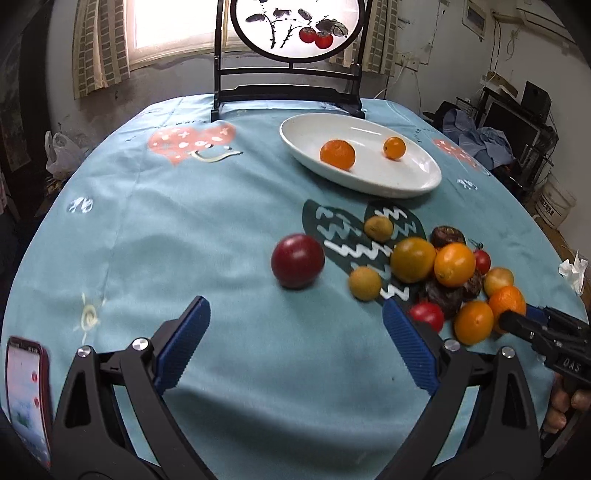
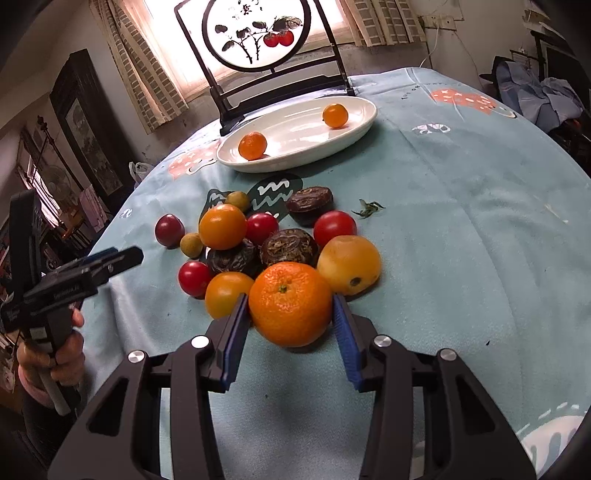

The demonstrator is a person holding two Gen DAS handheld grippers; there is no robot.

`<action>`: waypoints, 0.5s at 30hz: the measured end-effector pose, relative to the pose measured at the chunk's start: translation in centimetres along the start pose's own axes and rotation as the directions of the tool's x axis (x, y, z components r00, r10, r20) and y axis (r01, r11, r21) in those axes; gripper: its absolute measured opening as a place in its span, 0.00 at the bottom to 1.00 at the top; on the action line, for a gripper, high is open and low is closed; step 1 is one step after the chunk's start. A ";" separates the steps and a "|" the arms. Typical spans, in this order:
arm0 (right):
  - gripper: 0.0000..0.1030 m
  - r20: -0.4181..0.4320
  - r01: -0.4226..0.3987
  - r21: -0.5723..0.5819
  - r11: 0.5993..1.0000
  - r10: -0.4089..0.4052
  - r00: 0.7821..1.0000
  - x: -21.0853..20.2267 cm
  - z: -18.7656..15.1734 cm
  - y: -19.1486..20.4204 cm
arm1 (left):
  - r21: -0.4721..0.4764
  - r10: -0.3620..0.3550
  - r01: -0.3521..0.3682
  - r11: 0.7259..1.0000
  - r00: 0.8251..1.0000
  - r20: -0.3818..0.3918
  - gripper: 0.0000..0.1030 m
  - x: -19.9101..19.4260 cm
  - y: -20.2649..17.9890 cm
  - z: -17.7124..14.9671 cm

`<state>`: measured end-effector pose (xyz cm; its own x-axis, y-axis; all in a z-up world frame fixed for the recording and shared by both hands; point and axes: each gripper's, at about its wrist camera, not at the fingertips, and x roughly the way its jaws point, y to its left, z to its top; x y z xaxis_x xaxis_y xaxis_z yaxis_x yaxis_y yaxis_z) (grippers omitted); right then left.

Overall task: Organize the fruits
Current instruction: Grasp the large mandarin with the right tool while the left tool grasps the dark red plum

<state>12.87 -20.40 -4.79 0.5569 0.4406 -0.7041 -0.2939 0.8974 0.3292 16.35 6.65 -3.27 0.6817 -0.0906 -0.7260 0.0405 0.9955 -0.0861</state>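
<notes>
A white oval dish (image 1: 413, 184) (image 2: 354, 125) at the far side holds an orange (image 1: 337, 154) (image 2: 252, 146) and a smaller orange fruit (image 1: 394, 147) (image 2: 335, 115). A pile of several oranges, red tomatoes and dark brown fruits (image 1: 447, 280) (image 2: 266, 243) lies on the blue tablecloth. My right gripper (image 2: 291, 312) (image 1: 511, 321) has its blue pads on both sides of a large tangerine (image 2: 290, 303) (image 1: 506, 300) at the pile's near edge. My left gripper (image 1: 295, 321) (image 2: 129, 256) is open and empty, just short of a dark red plum (image 1: 297, 260) (image 2: 169, 230).
A dark wooden stand with a round painted screen (image 1: 291, 29) (image 2: 255, 33) stands behind the dish. A red phone (image 1: 27, 391) sits at the left wrist view's lower left. A crumpled tissue (image 1: 572, 269) lies at the table's right edge. A green stem scrap (image 2: 367, 208) lies right of the pile.
</notes>
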 end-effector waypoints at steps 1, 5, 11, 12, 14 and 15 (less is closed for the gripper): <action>0.44 -0.001 -0.002 0.000 1.000 0.002 1.000 0.0 0.0 0.0 | 0.014 0.012 -0.012 1.000 1.000 -0.006 0.91 0.6 0.1 0.7; 0.44 -0.001 -0.006 -0.003 1.000 0.006 1.000 -0.1 0.0 -0.1 | 0.035 0.019 -0.018 0.999 0.999 -0.036 0.77 2.9 0.3 2.2; 0.44 -0.002 -0.011 -0.002 1.000 0.011 1.000 -0.1 0.0 -0.1 | 0.005 0.001 -0.001 1.000 0.997 -0.078 0.71 4.8 0.5 2.5; 0.44 -0.001 -0.013 -0.003 1.000 0.013 1.000 -0.1 0.0 -0.1 | 0.003 -0.002 0.002 1.000 0.996 -0.086 0.71 5.1 0.5 2.5; 0.44 0.002 -0.013 -0.005 1.000 0.013 1.000 -0.1 0.0 0.0 | 0.001 -0.012 0.012 1.000 0.994 -0.105 0.63 5.6 0.6 2.4; 0.44 0.004 -0.013 -0.005 1.000 0.013 1.000 -0.2 0.0 0.0 | 0.001 -0.019 0.019 1.000 0.993 -0.119 0.60 5.9 0.6 2.3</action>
<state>12.76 -20.50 -4.71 0.5558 0.4523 -0.6975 -0.3054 0.8914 0.3348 22.02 6.76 -6.04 0.5892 -0.1121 -0.8001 0.0545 0.9936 -0.0991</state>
